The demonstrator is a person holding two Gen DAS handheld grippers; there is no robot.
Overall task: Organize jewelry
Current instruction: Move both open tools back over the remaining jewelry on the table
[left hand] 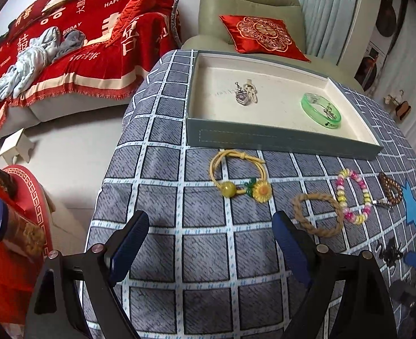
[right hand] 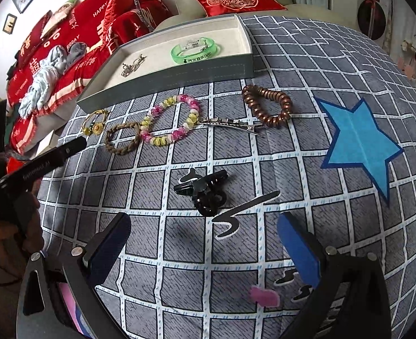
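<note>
Left wrist view: the left gripper [left hand: 209, 243] has its jaws spread wide and holds nothing; only bare checked tablecloth [left hand: 205, 257] lies between the fingers. The yellow elastic bracelet [left hand: 240, 176] with its bead and sunflower charm lies directly ahead of the jaw gap, slightly right of centre, between the gripper and the near wall of the tray [left hand: 281, 138]. Its long axis runs diagonally, knot end far-left, charm end near-right. The braided tan ring [left hand: 318, 214] sits just beside the right finger, and the pink-and-yellow bead bracelet [left hand: 353, 196] touches or overlaps its far right edge. The tray already contains a green bangle [left hand: 321, 110] and a small silver cluster [left hand: 246, 93]. Right wrist view: the right gripper [right hand: 203, 243] is likewise fully open and empty. The black claw clip [right hand: 203, 192] lies straight ahead on the jaw centreline, near the fingertips, with its long axis roughly crosswise to the fingers. Beyond it lie the metal hair clip [right hand: 230, 124], whose long axis runs left to right, and the brown coil hair tie [right hand: 267, 107]. Judgement: the right gripper is nearer the claw clip and the left gripper nearer the yellow bracelet; for either, the tray lies beyond the target, so the carry runs forward.
</note>
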